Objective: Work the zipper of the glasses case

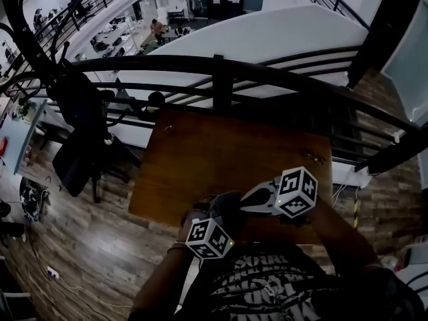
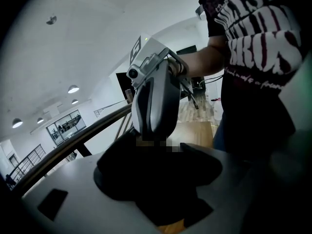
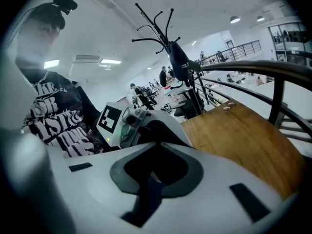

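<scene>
at the near edge of the brown wooden table (image 1: 221, 152), my left tongs (image 1: 214, 218) clamp wide around the dark, rounded glasses case (image 2: 156, 179); my right tongs (image 2: 152, 135), smooth grey, are pressed together at its upper edge.

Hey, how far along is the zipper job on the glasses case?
Done: the left hand-held gripper clamps the glasses case between wide jaws, above the wooden table. In hand: the right hand-held gripper is pinched shut at the case's upper edge, seemingly on the zipper pull, which is too dark to confirm. Remaining: running the zipper; whether it is open or closed cannot be made out.
</scene>
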Motion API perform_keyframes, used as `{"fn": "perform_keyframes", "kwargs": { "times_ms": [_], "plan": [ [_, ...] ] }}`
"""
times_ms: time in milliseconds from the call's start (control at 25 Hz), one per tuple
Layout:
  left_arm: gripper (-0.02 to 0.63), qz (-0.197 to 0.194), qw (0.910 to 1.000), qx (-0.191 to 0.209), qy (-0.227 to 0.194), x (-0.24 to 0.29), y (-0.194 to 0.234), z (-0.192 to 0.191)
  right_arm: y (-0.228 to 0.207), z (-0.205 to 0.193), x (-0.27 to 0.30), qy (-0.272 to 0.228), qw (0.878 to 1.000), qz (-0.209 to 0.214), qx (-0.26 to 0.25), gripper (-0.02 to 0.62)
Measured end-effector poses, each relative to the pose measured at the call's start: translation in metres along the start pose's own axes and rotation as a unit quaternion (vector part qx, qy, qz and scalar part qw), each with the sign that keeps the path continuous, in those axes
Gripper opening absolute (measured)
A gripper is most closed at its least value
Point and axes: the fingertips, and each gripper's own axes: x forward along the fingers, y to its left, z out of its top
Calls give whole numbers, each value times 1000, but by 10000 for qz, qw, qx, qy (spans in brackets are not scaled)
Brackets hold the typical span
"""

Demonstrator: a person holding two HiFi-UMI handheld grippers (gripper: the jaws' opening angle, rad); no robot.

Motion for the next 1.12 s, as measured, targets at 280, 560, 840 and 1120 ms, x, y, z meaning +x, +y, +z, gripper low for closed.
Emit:
{"fn": "perform_keyframes", "kwargs": {
  "times_ms": [280,560,840,1120],
  "plan": [
    [282,-30,9999,19,134,1,-1,-9,-2,7,3,-30,9985,180,515,97],
    [282,57,9994,150,292,0,3,-17,-9,9,13,-222,9942,259,1022,104],
    [282,160,9997,-129,90,-4,9,-18,-8,14,5,-649,9946,73,802,3],
    [281,310,9963,-629,-491,-11,20,-5,-23,4,-7,-566,9933,-481,886,-2]
  ]
}}
